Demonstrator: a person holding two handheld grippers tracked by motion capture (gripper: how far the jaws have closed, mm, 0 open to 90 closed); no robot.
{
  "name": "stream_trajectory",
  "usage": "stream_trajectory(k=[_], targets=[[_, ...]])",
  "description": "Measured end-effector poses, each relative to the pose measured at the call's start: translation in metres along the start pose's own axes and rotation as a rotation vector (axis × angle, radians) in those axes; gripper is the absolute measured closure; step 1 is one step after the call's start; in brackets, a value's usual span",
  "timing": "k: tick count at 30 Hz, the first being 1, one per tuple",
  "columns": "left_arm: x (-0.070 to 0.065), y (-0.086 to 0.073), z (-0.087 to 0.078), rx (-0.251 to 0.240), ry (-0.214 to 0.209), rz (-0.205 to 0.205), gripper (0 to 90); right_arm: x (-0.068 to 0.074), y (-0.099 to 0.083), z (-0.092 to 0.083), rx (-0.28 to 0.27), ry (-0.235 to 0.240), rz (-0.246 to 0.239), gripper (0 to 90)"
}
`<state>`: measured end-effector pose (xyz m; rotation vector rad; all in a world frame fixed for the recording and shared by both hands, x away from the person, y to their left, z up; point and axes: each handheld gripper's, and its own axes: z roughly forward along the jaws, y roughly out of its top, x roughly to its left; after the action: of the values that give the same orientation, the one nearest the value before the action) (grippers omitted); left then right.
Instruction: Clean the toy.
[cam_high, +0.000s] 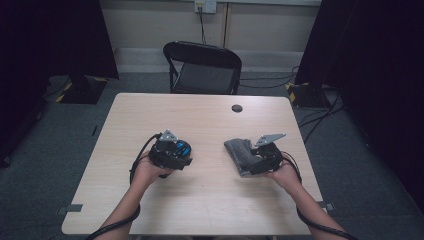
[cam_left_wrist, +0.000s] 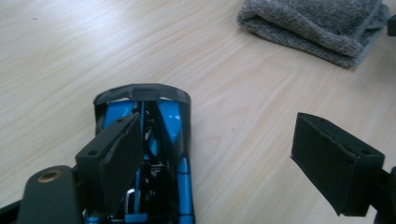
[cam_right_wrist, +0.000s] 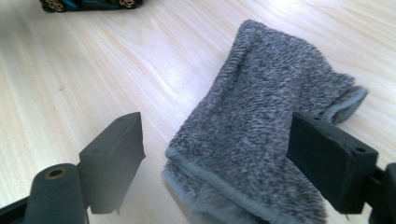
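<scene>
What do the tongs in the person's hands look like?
Each of the tongs, left and right, has a chunky black body with a grey three-cornered plate on top and a black cable trailing back along the forearm. The jaws are flat, black, blocky pads. No sleeves show on the forearms.

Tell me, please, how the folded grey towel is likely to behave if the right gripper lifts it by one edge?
The grey towel looks like soft, thick terry, so it would probably droop and unfold from its loose fold. It seems light, and its fuzzy pile should grip well between the open right gripper rather than slip.
</scene>
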<state>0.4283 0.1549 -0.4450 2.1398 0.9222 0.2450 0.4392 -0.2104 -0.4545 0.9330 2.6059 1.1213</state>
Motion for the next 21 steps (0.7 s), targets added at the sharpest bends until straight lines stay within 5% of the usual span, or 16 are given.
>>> stream_trajectory(k=[21], targets=[[-0.028, -0.028, -0.017, -0.031, -0.069, 0.043, 16.2, 0.008, -0.017, -0.01, -0.005, 0.006, -0.006, 16.5]])
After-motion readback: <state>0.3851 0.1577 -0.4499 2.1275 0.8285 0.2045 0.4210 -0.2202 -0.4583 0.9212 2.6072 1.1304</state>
